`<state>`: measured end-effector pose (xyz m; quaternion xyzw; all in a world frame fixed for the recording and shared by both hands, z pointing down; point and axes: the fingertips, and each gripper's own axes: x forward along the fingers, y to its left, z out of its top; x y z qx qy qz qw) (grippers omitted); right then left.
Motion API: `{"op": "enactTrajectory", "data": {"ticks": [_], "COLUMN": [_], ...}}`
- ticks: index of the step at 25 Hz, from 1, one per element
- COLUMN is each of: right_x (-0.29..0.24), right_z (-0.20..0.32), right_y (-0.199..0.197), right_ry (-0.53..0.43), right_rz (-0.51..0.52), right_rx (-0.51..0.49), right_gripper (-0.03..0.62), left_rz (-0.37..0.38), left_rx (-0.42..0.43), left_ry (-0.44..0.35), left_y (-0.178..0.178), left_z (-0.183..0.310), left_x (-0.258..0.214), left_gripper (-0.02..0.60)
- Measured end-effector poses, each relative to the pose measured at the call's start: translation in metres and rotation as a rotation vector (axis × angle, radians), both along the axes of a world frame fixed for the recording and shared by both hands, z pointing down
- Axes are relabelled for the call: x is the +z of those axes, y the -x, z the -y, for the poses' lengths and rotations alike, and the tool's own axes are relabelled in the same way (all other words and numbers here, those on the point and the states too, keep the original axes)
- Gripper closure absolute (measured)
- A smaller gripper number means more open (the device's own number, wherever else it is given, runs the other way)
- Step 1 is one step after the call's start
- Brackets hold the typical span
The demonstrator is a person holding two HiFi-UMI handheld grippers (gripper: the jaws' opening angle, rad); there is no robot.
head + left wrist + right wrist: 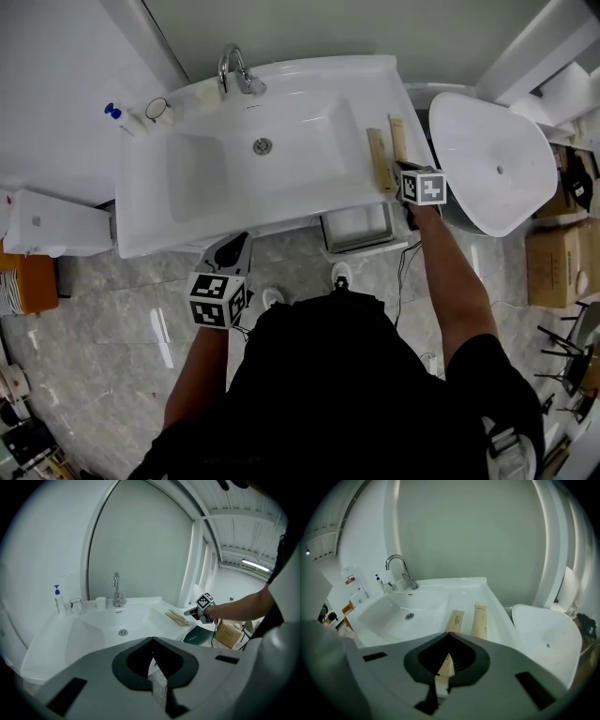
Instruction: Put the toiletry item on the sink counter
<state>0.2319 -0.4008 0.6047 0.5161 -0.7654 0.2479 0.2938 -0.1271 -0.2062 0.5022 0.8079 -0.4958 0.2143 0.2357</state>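
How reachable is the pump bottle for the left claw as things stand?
Probably yes: only the open basin lies between the left claw and the pump bottle. But the claw is shut on a clear packet, so it couldn't grip it.

Packets [379, 159] on counter [375, 89], right of basin [305, 131]

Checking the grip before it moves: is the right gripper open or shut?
Shut. The right gripper has its jaws together on a tan packet.

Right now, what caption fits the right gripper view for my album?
Right tongs pinch a tan packet at the white sink counter, a second packet lying just beyond.
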Motion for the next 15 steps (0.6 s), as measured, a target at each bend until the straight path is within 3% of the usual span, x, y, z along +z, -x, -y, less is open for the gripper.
{"op": "enactTrajectory", "data": {"ticks": [9, 12, 15], "right_x": [0.012, 0.022, 0.033], "right_z": [0.010, 0.013, 0.018], "right_y": [0.002, 0.006, 0.012], "right_ry": [0.014, 0.050, 0.095], "right_rz": [-0.048, -0.041, -0.037], "right_rx": [-0.028, -0.036, -0.058], "right_gripper": [0.585, 0.475, 0.454], "left_rz": [-0.004, -0.002, 0.000], "left_rx": [-0.025, -0.038, -0.059], "left_ry": [0.007, 0.008, 0.009], "left_y": [-0.003, -0.003, -0.001], "left_z": [0.001, 0.001, 0.002], "left_x": [0.003, 0.004, 0.004], "left_gripper": [0.584, 0.584, 0.584]}}
